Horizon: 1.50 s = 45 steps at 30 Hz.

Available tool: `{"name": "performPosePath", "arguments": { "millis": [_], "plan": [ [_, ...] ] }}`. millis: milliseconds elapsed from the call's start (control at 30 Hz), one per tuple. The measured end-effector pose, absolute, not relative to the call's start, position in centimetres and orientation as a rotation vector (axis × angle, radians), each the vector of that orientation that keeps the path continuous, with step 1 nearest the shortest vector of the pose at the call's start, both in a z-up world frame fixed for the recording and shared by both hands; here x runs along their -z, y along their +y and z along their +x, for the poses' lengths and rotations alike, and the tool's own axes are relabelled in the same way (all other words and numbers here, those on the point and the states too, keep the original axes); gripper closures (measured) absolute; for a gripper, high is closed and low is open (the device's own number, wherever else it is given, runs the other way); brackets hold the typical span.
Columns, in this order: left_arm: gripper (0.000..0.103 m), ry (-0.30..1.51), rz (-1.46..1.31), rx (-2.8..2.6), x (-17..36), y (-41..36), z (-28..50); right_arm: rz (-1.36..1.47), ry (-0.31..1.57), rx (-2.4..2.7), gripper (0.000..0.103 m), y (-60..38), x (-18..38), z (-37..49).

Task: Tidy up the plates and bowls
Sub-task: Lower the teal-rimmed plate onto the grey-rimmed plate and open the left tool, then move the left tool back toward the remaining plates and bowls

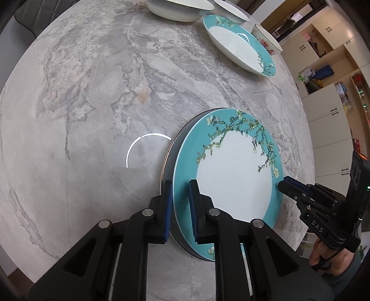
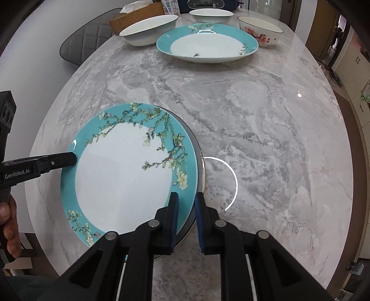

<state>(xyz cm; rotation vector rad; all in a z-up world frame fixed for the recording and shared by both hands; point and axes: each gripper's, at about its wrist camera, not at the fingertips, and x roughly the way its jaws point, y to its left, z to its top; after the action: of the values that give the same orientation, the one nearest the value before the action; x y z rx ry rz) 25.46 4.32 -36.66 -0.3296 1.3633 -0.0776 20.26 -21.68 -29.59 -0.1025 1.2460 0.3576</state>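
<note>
A teal-rimmed blossom plate [image 1: 233, 176] [image 2: 124, 171] rests on a dark plate [image 1: 172, 159] [image 2: 196, 148] at the near side of the marble table [image 1: 97, 97] [image 2: 266, 120]. My left gripper [image 1: 180, 203] straddles the teal plate's left rim, pads slightly apart from it; it also shows in the right wrist view [image 2: 72, 158]. My right gripper [image 2: 186, 213] straddles the right rim, also with a gap; it shows in the left wrist view [image 1: 281, 185]. A second teal dish [image 1: 240, 44] [image 2: 207, 44] lies farther away.
At the far end stand a white bowl [image 1: 178, 9] [image 2: 148, 29], a smaller white dish [image 1: 231, 10] [image 2: 211, 12] and a pink-flowered bowl [image 1: 266, 39] [image 2: 261, 30]. A cardboard box [image 2: 136, 14] and grey chair [image 2: 87, 41] sit beyond. Cabinets [image 1: 328, 111] stand right.
</note>
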Motion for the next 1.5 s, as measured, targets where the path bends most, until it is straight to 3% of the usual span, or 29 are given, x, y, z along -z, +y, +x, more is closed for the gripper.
{"name": "performPosePath", "arguments": {
  "millis": [500,567,600,633,800,1000,1067,1133,1200,1333,1500],
  "plan": [
    [0.084,1.333,-0.172,0.085,36.4,2.6,25.4,-0.189,1.23,-0.313,0.083,-20.7,29.4,19.7],
    [0.074,1.325,-0.163,0.087,36.3,2.5,25.4,-0.203,1.223,-0.309,0.083,-20.5,29.4,19.5],
    [0.049,1.331,-0.155,0.082,36.3,2.5,25.4,-0.209,1.221,-0.306,0.083,-20.4,29.5,19.5],
    [0.041,1.331,-0.156,0.08,36.4,2.6,25.4,-0.212,1.218,-0.303,0.082,-20.3,29.5,19.4],
    [0.041,1.336,-0.181,0.086,36.7,3.1,25.1,-0.2,1.213,-0.295,0.08,-20.3,29.5,19.3],
    [0.038,1.285,-0.208,0.1,34.3,4.2,24.4,-0.165,1.167,-0.23,0.043,-21.0,28.1,18.9],
    [0.028,1.251,-0.217,0.112,32.9,4.9,24.2,-0.117,1.116,-0.212,0.018,-21.9,26.7,18.7],
    [0.019,1.217,-0.235,0.123,31.6,5.7,24.2,-0.049,1.049,-0.212,0.0,-23.0,25.3,18.4],
    [0.0,1.212,-0.273,0.146,30.7,6.6,24.7,0.045,1.013,-0.241,0.0,-24.5,24.3,18.6],
    [0.0,1.133,-0.205,0.131,28.4,7.5,26.2,0.16,1.074,-0.239,0.0,-26.6,23.3,20.0],
    [0.0,1.024,-0.197,0.133,26.4,7.9,28.8,0.161,0.931,-0.233,0.0,-28.2,20.8,21.2]
  ]
}}
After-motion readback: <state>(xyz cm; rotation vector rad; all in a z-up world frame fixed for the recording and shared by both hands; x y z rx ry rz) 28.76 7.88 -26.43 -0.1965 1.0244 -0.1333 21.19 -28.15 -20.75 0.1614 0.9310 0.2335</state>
